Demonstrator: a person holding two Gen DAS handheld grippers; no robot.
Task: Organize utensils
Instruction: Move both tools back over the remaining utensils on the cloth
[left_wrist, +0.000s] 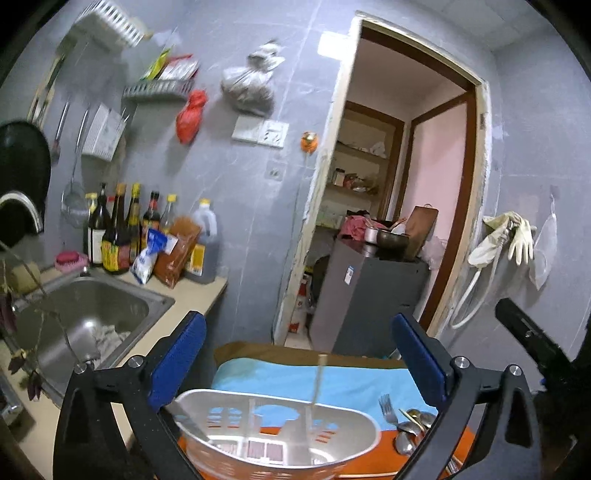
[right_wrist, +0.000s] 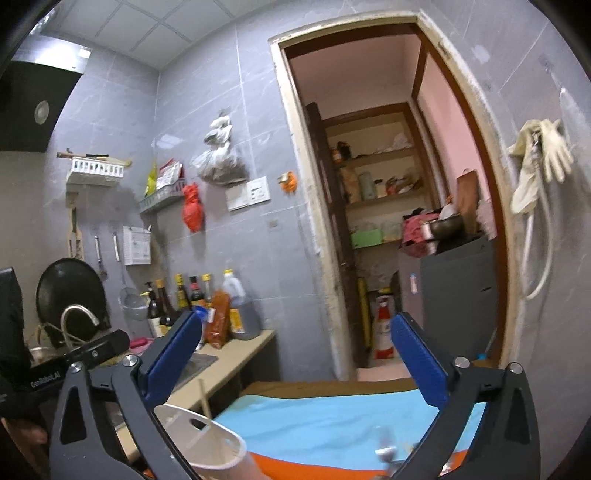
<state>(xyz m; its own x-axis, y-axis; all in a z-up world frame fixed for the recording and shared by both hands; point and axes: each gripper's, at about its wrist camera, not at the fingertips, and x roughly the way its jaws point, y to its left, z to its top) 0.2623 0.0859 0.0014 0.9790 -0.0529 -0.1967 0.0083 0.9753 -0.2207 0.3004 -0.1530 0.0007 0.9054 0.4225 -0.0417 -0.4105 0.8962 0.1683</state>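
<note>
A white plastic utensil caddy with slotted sides sits on a blue and orange cloth, just below my open left gripper. A knife blade and a thin chopstick stand in it. A fork and several spoons lie in a pile on the cloth to its right. My right gripper is open and empty above the cloth. The caddy's rim with a chopstick shows at its lower left. A blurred utensil lies near the bottom.
A steel sink and counter with sauce bottles lie to the left. A doorway with a grey fridge is ahead. Gloves hang on the right wall. The other gripper's black body is at the right.
</note>
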